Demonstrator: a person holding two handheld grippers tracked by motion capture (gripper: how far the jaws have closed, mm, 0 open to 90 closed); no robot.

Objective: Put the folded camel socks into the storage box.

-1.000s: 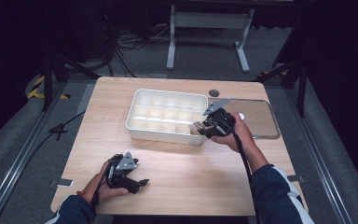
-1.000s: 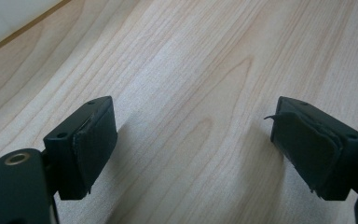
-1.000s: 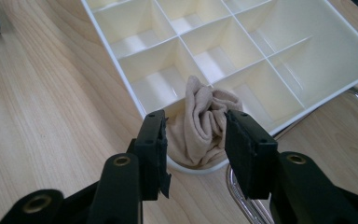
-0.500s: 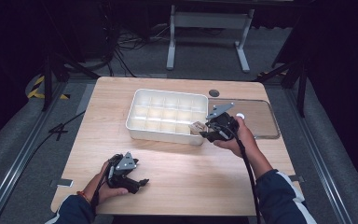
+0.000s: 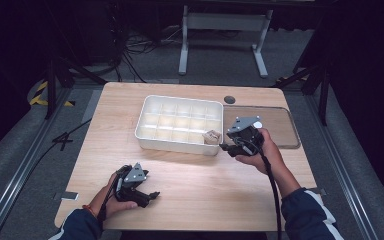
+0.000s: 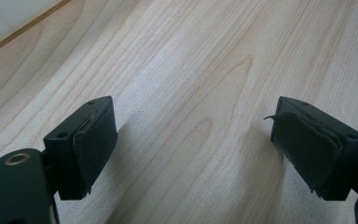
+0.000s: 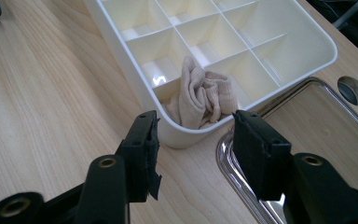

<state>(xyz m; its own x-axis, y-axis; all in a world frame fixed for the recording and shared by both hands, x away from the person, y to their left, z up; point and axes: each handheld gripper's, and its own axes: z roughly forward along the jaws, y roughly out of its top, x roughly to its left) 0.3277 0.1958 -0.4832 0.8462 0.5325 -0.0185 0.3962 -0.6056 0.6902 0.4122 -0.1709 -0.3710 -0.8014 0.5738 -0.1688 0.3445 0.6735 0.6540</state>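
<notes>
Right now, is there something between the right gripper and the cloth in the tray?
Partly. The cloth sits in the corner compartment of the tray, and the tray's rounded corner wall rises between it and the right gripper, whose jaws have just been opening with nothing between them. From above, nothing visible covers the cloth.

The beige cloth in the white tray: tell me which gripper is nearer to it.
Right. The right gripper sits just outside the tray's near right corner, where the beige cloth lies, jaws having just been opening, nothing between them. The left gripper rests far off near the table's front edge.
</notes>
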